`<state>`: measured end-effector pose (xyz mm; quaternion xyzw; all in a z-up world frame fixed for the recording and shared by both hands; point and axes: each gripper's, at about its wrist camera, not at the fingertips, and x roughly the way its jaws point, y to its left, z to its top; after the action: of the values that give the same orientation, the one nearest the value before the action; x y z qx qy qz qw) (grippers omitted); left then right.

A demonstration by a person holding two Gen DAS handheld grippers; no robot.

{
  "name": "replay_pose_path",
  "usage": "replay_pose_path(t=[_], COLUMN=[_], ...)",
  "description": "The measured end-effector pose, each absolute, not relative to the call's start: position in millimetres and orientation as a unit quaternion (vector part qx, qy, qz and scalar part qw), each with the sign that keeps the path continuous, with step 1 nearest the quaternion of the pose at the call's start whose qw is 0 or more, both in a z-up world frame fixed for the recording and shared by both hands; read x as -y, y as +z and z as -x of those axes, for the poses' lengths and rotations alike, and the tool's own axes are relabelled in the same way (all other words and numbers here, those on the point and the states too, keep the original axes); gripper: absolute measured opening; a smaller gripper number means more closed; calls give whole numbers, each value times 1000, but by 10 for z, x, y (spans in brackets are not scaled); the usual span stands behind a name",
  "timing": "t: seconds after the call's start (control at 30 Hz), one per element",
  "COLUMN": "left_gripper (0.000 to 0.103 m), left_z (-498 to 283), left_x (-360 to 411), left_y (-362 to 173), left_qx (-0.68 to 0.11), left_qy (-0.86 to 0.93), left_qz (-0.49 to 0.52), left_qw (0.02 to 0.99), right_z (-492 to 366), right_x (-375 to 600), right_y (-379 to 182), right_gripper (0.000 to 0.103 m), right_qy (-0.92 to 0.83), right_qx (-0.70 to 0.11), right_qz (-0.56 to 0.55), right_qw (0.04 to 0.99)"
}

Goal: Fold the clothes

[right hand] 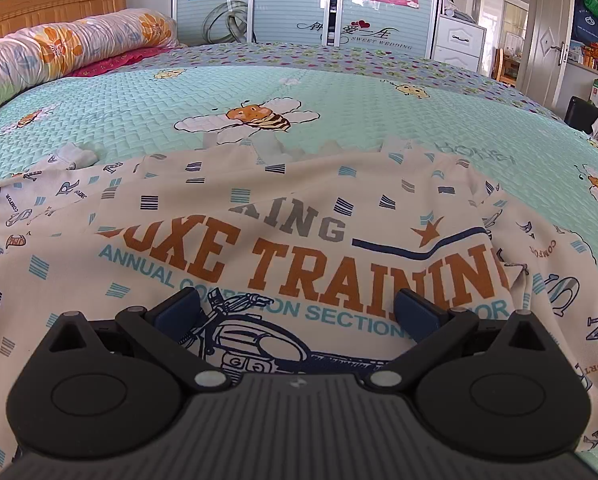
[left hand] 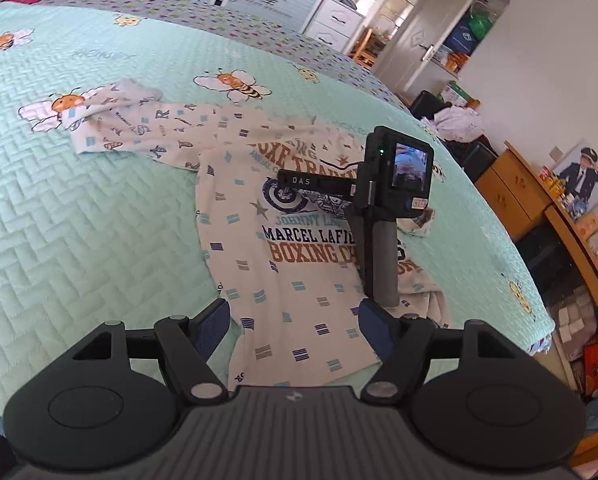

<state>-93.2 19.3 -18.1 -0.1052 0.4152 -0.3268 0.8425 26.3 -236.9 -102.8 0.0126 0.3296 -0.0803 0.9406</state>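
Two grippers, both with fingers spread wide and nothing held. Your left gripper (left hand: pixel 293 330) hovers over the lower hem of the cream printed shirt (left hand: pixel 283 264), blue pads apart on either side of the cloth without pinching it. Your right gripper (right hand: pixel 297 310) sits low over the chest print, fingers likewise open; from the left view you can see its handle and camera (left hand: pixel 395 178) standing over the shirt's right side.

Beyond the fingers, the shirt lies face up and spread on the bed (left hand: pixel 99 220), on the green bee-patterned quilt. One long sleeve (left hand: pixel 131 124) stretches out flat toward the far left; the other side bunches near the right gripper.

Judging from this, folding has barely begun: the body is laid out, but neither sleeve is brought in and no fold shows across the body. Sleeves, then halving, remain.
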Motion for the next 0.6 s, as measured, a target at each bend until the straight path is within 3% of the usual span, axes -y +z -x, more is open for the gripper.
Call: replay_pose_path(t=[0.6], left_gripper=[74], left_z=[1189], left_x=[103], left_y=[-33], left_qx=[-390], left_qy=[-354], left_qz=[67], left_qw=[847], right_z=[-265], right_x=[2368], right_y=[-1030], right_gripper=[102], right_qy=[-80], right_qx=[-330], right_qz=[-13], right_qw=[941])
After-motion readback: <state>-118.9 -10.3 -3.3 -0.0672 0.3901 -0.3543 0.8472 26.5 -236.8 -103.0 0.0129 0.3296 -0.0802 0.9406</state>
